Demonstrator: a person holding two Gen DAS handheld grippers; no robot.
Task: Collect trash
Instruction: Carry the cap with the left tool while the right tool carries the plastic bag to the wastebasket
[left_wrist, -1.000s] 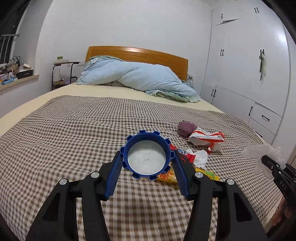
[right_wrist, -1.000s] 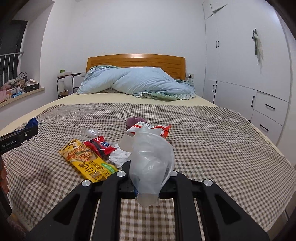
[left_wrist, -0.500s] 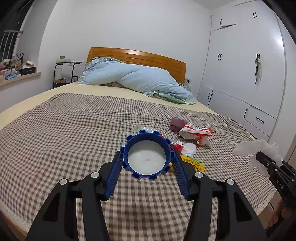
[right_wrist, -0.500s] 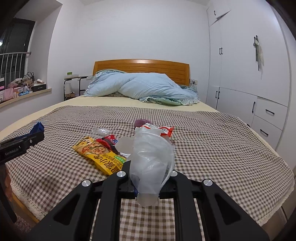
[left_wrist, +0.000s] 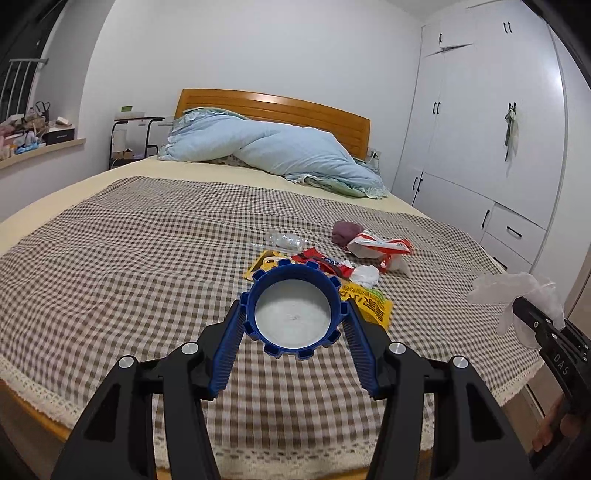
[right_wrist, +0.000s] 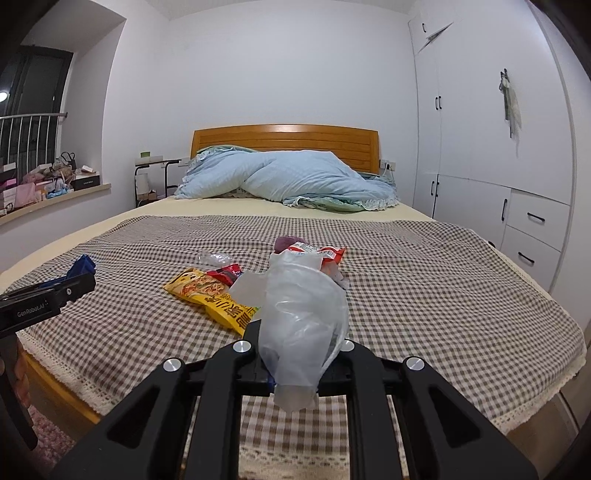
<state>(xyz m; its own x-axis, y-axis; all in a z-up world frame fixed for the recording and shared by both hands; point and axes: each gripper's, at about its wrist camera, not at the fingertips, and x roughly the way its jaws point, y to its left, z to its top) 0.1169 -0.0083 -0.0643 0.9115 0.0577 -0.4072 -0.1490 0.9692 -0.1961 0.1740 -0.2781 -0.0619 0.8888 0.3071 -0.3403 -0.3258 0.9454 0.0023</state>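
My left gripper (left_wrist: 294, 318) is shut on a round blue notched lid (left_wrist: 291, 295) with a white inside, held above the foot of the bed. My right gripper (right_wrist: 301, 334) is shut on a crumpled clear plastic bag (right_wrist: 303, 314) that hides its fingertips. It also shows at the right edge of the left wrist view, as the right gripper (left_wrist: 532, 317). On the checked bedspread (left_wrist: 129, 258) lies a cluster of trash: a yellow snack packet (right_wrist: 210, 295), a red wrapper (left_wrist: 325, 260), a red-and-white packet (left_wrist: 380, 247), a clear wrapper (left_wrist: 284, 240) and a white tissue (left_wrist: 365, 275).
A purple bundle (left_wrist: 345, 230) lies behind the trash. A light-blue duvet (right_wrist: 288, 181) is heaped by the wooden headboard (right_wrist: 284, 140). White wardrobes (right_wrist: 498, 166) line the right wall. A cluttered window sill (right_wrist: 48, 184) and a side table (right_wrist: 155, 177) are at the left.
Both grippers have drawn back from the bed, so the trash looks farther off and the bed's fringed foot edge has come into view. Both grips are unchanged.
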